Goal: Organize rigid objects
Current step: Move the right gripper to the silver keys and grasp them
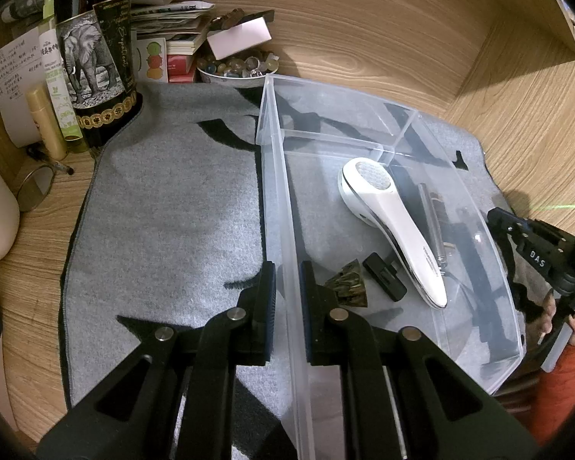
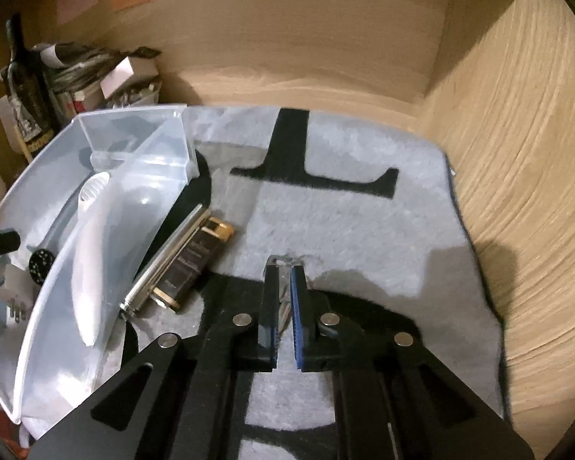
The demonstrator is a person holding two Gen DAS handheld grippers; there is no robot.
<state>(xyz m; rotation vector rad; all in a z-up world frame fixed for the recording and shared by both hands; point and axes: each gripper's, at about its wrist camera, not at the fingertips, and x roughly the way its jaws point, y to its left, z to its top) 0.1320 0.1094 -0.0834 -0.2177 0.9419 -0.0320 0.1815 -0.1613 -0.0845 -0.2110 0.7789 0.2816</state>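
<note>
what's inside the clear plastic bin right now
In the clear plastic bin lie a white handheld device, a small black clip and a dark crumpled piece. The left hand-held gripper hides the near corner.

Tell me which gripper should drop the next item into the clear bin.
Right. The right gripper already pinches a small metal item above the grey mat, close beside the clear bin. The left gripper is busy, its fingers straddling the bin's wall.
</note>
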